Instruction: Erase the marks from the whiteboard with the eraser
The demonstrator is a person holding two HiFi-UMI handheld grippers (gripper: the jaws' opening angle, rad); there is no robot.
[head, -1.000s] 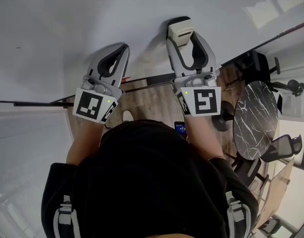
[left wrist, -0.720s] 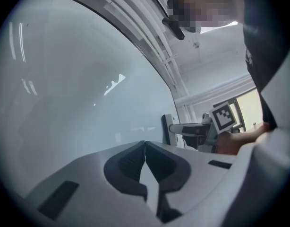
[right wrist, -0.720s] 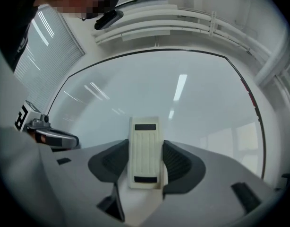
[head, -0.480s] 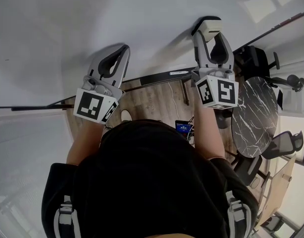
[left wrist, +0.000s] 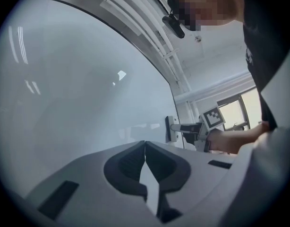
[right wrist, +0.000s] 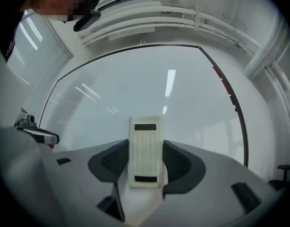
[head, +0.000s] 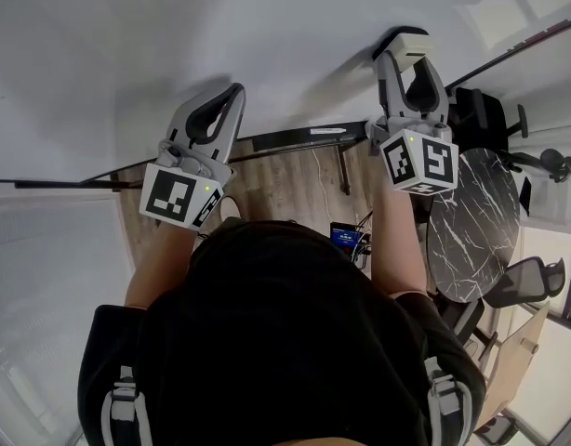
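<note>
A person in a black top (head: 285,342) is standing closest to the head camera, with both forearms reaching forward. The left hand is holding the left gripper (head: 233,93) (left wrist: 145,144), whose marker cube (head: 179,196) is facing up. Its jaws are pressing together tip to tip with nothing between them, and they are pointing at the whiteboard (head: 174,35) (left wrist: 64,79) (right wrist: 149,79). I cannot tell whether the tips are touching the board.

To the right and a little farther out, the right gripper (head: 411,61) (right wrist: 146,159) is clenching the eraser (head: 406,43) (right wrist: 145,141). Its dark ribbed pads (right wrist: 117,161) are squeezing the two long sides of the cream block, and the block is sticking out past the jaw tips. In the left gripper view the eraser (left wrist: 169,129) is lying flat against the board (its shadow is meeting it in the head view as well). It is sitting toward the board's right side, near the black frame edge (right wrist: 239,122) and above the tray (head: 295,138) that is running along the bottom.

Beyond the grippers the whiteboard is filling most of each view, with ceiling lights reflecting off it. Below it, wood floor (head: 285,189) is showing between the arms. A small lit screen (head: 345,238) is glowing there, just left of the right forearm. Farther right, a round marble table (head: 476,235) is standing with dark chairs (head: 490,114) around it.
</note>
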